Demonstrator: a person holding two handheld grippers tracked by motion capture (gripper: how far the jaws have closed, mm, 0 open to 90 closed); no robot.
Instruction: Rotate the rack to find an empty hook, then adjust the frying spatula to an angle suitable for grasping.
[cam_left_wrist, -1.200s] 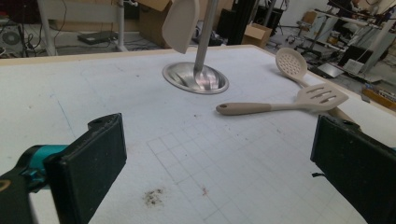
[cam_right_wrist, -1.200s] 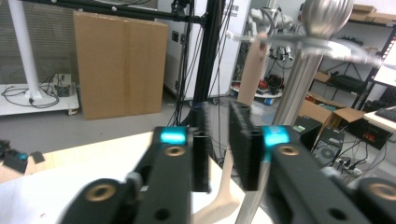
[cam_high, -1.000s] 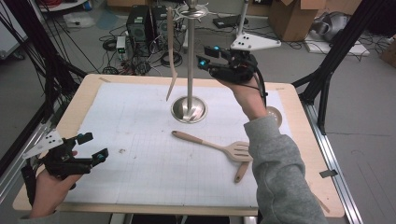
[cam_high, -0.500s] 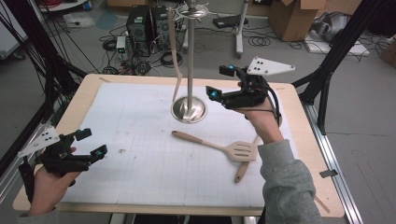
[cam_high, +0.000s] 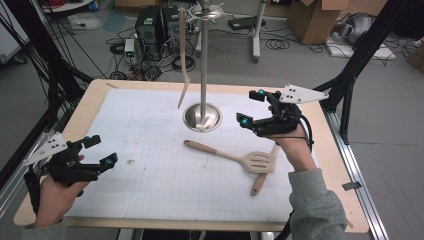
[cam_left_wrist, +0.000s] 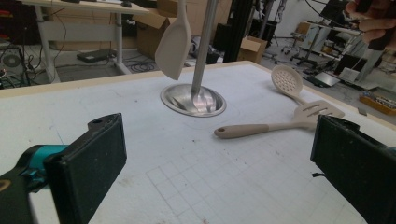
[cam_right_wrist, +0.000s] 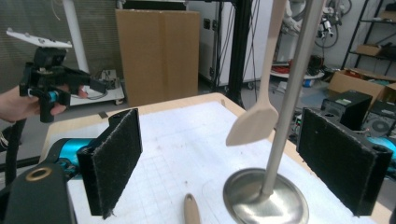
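A spatula (cam_high: 184, 60) hangs from the metal stand (cam_high: 202, 116), while a slotted turner (cam_high: 231, 156) lies on the surface (cam_high: 150, 200), likely next to be hung. The right hand-held gripper (cam_high: 251, 107), jaws just opened wide and empty, hovers beside the stand. The left hand-held gripper (cam_high: 100, 150) waits wide open, holding nothing, near the front edge.

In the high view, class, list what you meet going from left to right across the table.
Left gripper → hanging pale wooden spatula → metal stand's round steel base → slotted wooden turner lying flat → right gripper.
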